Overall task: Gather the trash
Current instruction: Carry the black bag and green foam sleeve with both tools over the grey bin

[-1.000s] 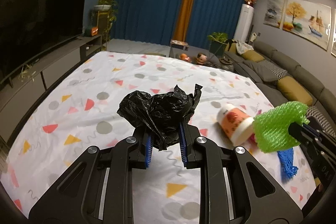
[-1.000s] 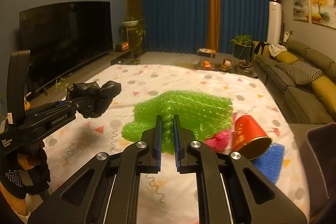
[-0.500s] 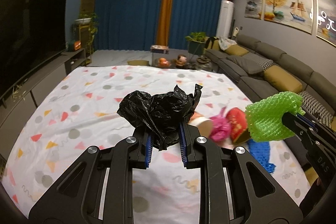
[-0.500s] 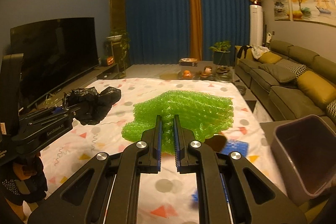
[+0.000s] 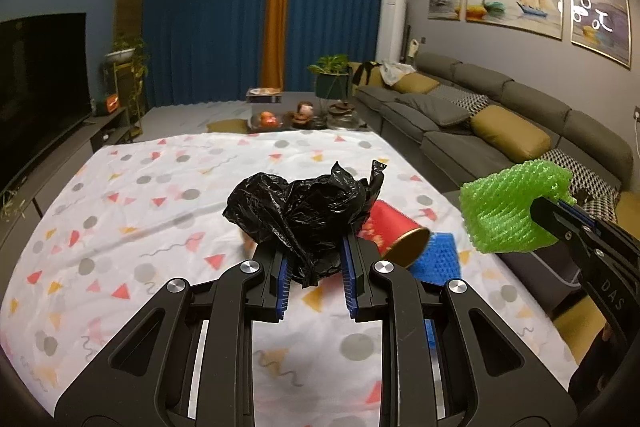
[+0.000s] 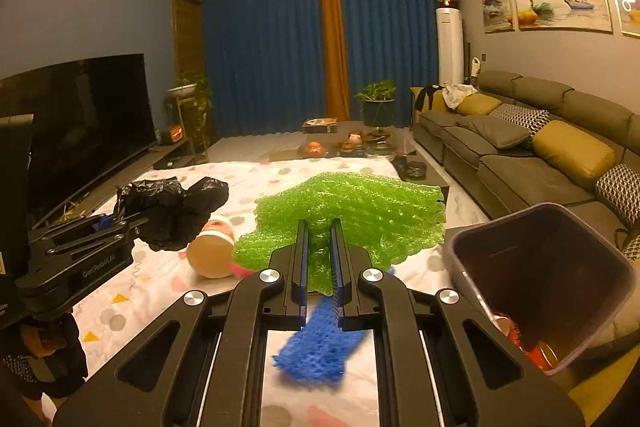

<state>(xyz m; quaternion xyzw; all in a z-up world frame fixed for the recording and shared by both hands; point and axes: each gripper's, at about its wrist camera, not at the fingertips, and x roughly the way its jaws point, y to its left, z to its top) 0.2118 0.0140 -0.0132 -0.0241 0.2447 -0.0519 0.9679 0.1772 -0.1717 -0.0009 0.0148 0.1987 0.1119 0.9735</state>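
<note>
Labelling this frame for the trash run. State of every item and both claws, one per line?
Left claw: shut on crumpled black plastic bag, held off the sheet.
Right claw: shut on green foam mesh sheet, airborne.
Red paper cup: lying on its side on the patterned bedsheet.
Blue foam mesh piece: lying flat.
Dark plastic trash bin: open, some trash inside.

From the right wrist view, the bin (image 6: 532, 267) stands open-mouthed at three o'clock, nothing over its rim. The paper cup (image 6: 212, 251) at ten and blue mesh (image 6: 320, 343) at six clutter the bench (image 6: 132, 291); twelve o'clock lies clear.
</note>
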